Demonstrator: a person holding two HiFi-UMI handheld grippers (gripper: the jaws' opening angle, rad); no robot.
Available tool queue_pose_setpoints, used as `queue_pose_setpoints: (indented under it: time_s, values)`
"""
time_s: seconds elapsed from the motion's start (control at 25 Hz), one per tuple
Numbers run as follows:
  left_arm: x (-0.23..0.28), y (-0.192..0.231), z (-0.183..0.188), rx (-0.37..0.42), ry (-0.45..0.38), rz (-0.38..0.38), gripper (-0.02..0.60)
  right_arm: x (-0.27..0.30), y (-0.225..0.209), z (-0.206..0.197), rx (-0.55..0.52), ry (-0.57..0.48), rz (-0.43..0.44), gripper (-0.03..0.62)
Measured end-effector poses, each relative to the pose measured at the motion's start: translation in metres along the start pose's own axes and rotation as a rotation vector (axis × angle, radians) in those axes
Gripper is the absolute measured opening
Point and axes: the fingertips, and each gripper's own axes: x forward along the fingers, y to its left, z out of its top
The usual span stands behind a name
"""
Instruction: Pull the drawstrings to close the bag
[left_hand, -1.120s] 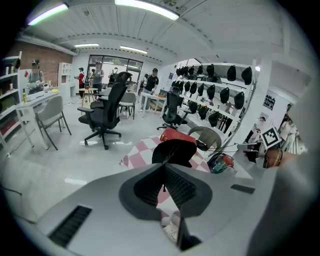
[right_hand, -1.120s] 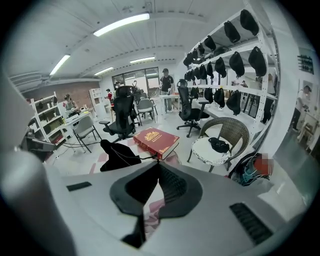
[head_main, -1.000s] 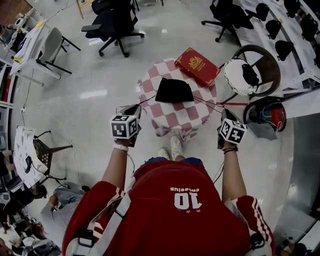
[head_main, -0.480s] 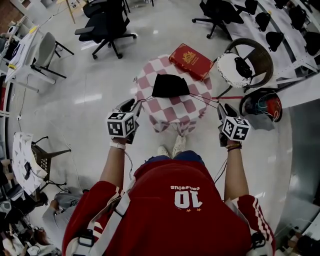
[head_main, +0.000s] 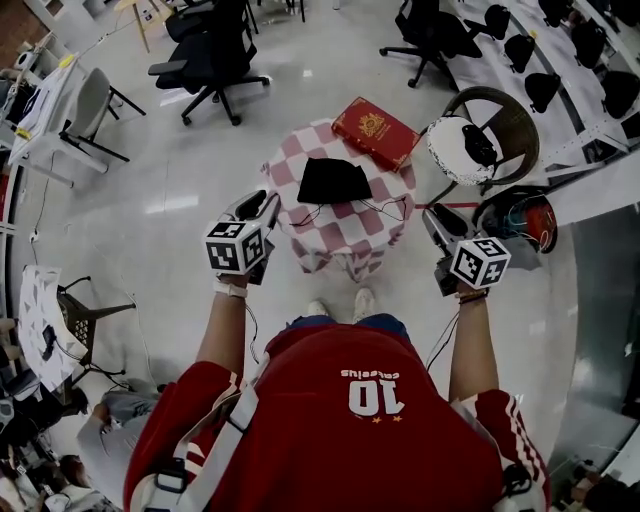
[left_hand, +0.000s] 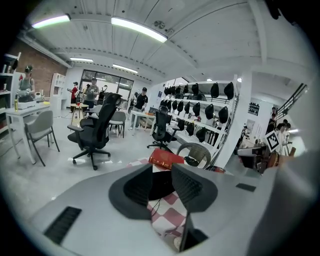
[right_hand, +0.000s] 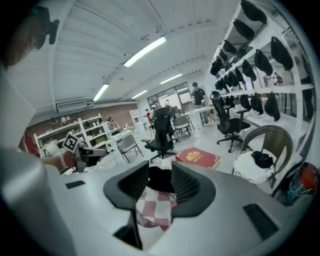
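Note:
A black drawstring bag (head_main: 333, 181) lies on a small table with a red-and-white checked cloth (head_main: 345, 228). Its two thin drawstrings lie slack on the cloth, one to the left (head_main: 301, 214) and one to the right (head_main: 386, 208). My left gripper (head_main: 259, 206) hangs off the table's left edge and my right gripper (head_main: 435, 222) off its right. Both have just been opening and stand open with nothing between the jaws. The left gripper view shows the bag (left_hand: 160, 186) beyond my left gripper (left_hand: 161, 174). The right gripper view shows the bag (right_hand: 159, 181) beyond my right gripper (right_hand: 160, 172).
A red book (head_main: 373, 131) lies at the table's far right corner. A wicker chair with a white cushion (head_main: 458, 148) stands to the right, with a red and dark bundle (head_main: 522, 220) by it. Black office chairs (head_main: 212, 55) stand further back. My feet are at the table's near side.
Both drawstrings ran taut from the bag to the shut grippers; now both grippers are open and higher, and the strings have dropped slack onto the cloth.

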Motion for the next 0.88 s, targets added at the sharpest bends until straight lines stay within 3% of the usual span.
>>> queue_pose_setpoints:
  time_s: [0.12, 0.6, 0.76, 0.88]
  values:
    - [0.003, -0.009, 0.015, 0.006, -0.028, 0.0, 0.11, 0.009, 0.006, 0.012, -0.005, -0.014, 0.059, 0.13]
    - [-0.002, -0.048, 0.109, 0.078, -0.193, 0.012, 0.11, 0.026, 0.02, 0.092, -0.161, -0.108, 0.079, 0.132]
    - [-0.008, -0.061, 0.138, 0.16, -0.23, 0.034, 0.11, 0.019, 0.012, 0.133, -0.153, -0.188, 0.006, 0.13]
    - [-0.018, -0.072, 0.159, 0.178, -0.277, 0.036, 0.11, 0.009, 0.008, 0.162, -0.135, -0.252, -0.033, 0.13]
